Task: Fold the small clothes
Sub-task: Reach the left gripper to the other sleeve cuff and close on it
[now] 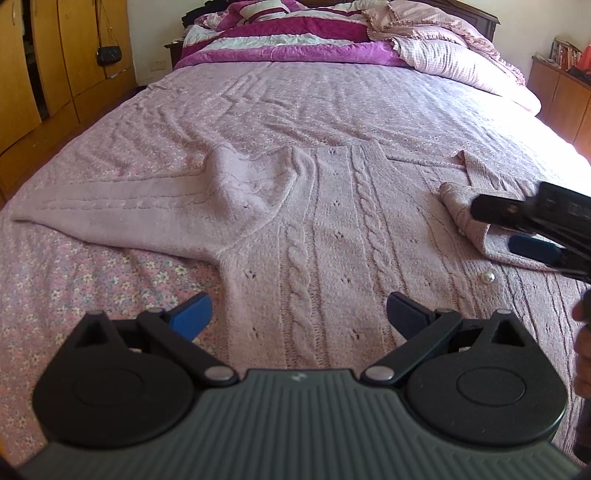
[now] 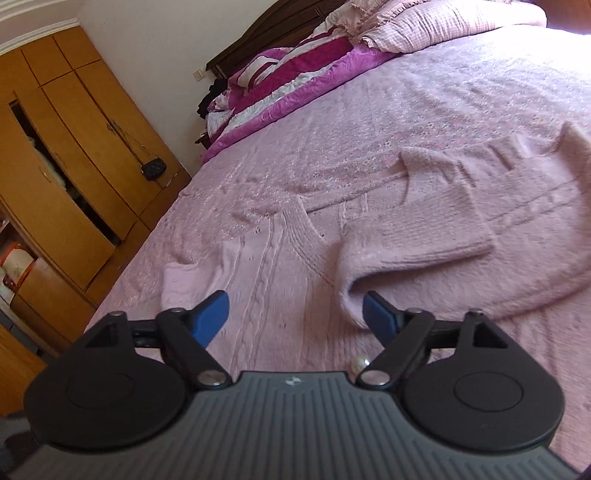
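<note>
A pale pink cable-knit cardigan [image 1: 325, 236] lies spread on the bed, one sleeve [image 1: 122, 199] stretched out to the left, a pearl button [image 1: 488, 277] near its front edge. My left gripper [image 1: 297, 317] is open and empty, low over the cardigan's lower body. My right gripper [image 2: 295, 317] is open and empty just above the cardigan [image 2: 443, 243], next to its folded-over sleeve end [image 2: 417, 251]. The right gripper also shows in the left wrist view [image 1: 532, 229], over the folded sleeve at the right.
The pink floral bedspread [image 1: 277, 103] covers the bed. A heap of magenta and checked quilts [image 1: 332, 33] lies at the head. Wooden wardrobes [image 2: 55, 166] with a hanging black bag [image 2: 154, 168] stand left of the bed. A low cabinet [image 1: 561, 96] stands at right.
</note>
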Action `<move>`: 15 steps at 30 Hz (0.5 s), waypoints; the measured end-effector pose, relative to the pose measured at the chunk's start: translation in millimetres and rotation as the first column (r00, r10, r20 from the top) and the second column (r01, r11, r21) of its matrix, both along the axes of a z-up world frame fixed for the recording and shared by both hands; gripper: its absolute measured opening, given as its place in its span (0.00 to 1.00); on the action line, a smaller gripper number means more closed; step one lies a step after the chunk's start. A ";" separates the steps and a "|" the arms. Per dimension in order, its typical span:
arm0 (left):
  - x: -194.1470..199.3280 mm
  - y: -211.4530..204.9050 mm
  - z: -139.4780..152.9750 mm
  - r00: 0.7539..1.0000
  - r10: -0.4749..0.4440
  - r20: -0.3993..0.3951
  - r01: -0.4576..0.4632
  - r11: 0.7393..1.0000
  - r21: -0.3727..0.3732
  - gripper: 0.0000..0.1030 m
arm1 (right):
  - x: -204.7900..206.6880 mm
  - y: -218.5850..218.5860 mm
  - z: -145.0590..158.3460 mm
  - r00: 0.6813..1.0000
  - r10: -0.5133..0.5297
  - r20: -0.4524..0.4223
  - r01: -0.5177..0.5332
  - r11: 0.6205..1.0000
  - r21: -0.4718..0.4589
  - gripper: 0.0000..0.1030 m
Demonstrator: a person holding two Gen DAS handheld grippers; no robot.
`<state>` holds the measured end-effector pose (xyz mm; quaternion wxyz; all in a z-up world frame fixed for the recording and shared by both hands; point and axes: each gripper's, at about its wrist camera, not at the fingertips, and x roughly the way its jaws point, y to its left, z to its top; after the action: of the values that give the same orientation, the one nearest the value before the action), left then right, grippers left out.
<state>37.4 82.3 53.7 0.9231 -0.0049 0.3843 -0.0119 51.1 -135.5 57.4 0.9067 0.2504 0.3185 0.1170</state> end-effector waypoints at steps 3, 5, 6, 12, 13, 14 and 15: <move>0.9 -4.4 1.0 1.000 -0.007 -0.001 0.007 1.000 -0.004 0.99 | -16.7 -10.8 6.6 1.000 -0.010 0.001 0.010 1.000 -0.016 0.92; 1.6 -8.2 2.3 1.000 -0.011 -0.002 0.011 1.000 -0.011 0.99 | -27.4 -20.1 9.4 0.999 -0.032 0.002 0.032 0.999 -0.026 0.94; 1.6 -10.0 3.2 1.000 -0.016 -0.001 0.016 1.000 -0.015 0.99 | -31.8 -25.4 10.5 0.999 -0.045 0.004 0.045 0.999 -0.029 0.94; 0.6 -31.5 10.0 0.997 -0.078 0.026 0.077 0.997 0.018 0.99 | -58.3 -62.0 14.1 0.990 -0.140 0.029 0.141 0.990 -0.019 0.95; 1.0 -36.1 11.0 0.996 -0.089 0.031 0.088 0.996 0.025 0.99 | -60.6 -67.8 14.3 0.987 -0.156 0.035 0.157 0.987 -0.020 0.95; 1.9 -41.0 12.0 0.994 -0.100 0.035 0.099 0.995 0.030 0.99 | -63.3 -73.2 14.2 0.985 -0.170 0.041 0.172 0.985 -0.025 0.95; 3.0 -46.2 12.7 0.993 -0.111 0.039 0.110 0.993 0.036 0.99 | -65.9 -78.1 14.4 0.981 -0.187 0.046 0.189 0.982 -0.033 0.95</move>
<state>40.4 36.1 66.4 0.9287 0.0324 0.3650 -0.0566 -14.8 -213.6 71.8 0.9248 0.2598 0.2762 0.0303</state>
